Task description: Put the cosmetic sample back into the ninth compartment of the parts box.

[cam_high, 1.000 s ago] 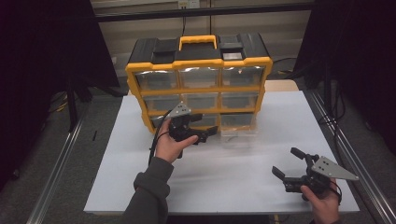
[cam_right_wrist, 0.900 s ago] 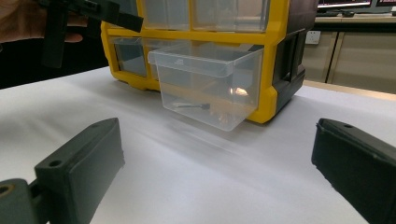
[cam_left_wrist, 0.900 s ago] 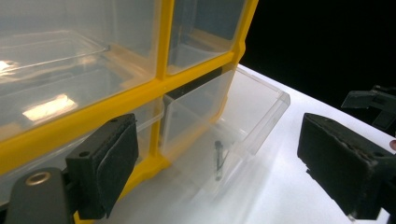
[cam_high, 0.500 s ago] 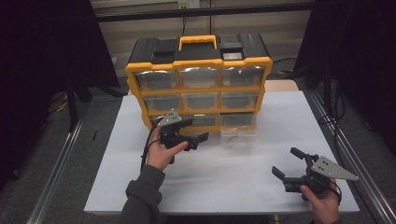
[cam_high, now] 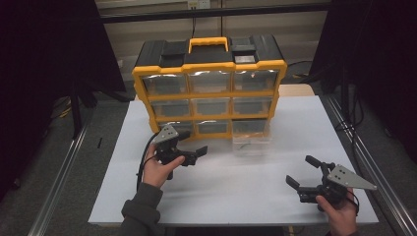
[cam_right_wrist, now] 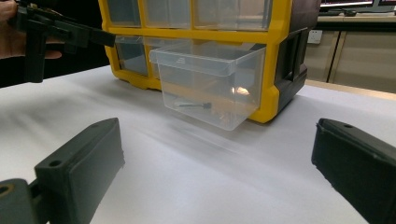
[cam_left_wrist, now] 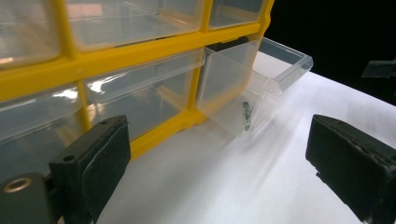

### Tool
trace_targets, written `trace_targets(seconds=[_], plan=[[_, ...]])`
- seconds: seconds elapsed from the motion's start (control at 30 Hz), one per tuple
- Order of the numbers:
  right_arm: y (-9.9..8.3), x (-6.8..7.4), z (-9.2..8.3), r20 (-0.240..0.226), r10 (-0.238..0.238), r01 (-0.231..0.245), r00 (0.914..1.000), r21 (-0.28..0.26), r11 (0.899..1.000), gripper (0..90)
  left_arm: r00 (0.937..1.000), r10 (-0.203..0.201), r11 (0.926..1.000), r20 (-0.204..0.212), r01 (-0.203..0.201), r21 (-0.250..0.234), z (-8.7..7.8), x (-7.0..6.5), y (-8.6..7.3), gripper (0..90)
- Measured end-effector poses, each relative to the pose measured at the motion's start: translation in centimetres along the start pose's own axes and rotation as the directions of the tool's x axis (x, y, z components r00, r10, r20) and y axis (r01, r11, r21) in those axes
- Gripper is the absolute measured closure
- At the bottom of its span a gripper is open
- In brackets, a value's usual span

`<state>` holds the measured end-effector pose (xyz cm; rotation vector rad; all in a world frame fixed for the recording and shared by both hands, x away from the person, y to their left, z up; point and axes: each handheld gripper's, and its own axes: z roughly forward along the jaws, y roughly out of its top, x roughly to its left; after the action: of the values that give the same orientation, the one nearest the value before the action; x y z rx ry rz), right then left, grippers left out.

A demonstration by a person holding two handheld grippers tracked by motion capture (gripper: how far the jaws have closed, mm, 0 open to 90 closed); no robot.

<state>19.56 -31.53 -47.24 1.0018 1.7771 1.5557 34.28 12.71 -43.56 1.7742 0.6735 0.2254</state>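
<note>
On the tabletop (cam_high: pixel 221 187), both tools, left (cam_high: pixel 189 153) and right (cam_high: pixel 304 173), are released near the organizer (cam_high: pixel 211 93); its bottom-right drawer (cam_high: pixel 251 142) is pulled out.

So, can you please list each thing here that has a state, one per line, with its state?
Bottom right drawer: pulled out, a small dark screw inside.
Other drawers: closed.
Organizer: upright on the table.
Left gripper: open, holds nothing.
Right gripper: open, holds nothing.

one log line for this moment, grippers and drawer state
left gripper: open, empty | right gripper: open, empty | bottom-right drawer: pulled out, screw inside
</note>
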Motion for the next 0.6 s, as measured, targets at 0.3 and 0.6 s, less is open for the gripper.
trace_targets(seconds=[0.3,0.6], plan=[[0.0,0.1,0.1,-0.002,0.0,0.0,1.0,0.0,1.0,1.5,0.9972,-0.025,0.9992,-0.071,0.023,-0.031,-2.2,0.3,-1.3,6.6],[0.0,0.1,0.2,-0.007,-0.002,0.002,1.0,0.002,1.0,1.5,0.9944,-0.013,0.9995,-0.105,0.01,-0.031,-4.6,0.8,-2.5,6.2]])
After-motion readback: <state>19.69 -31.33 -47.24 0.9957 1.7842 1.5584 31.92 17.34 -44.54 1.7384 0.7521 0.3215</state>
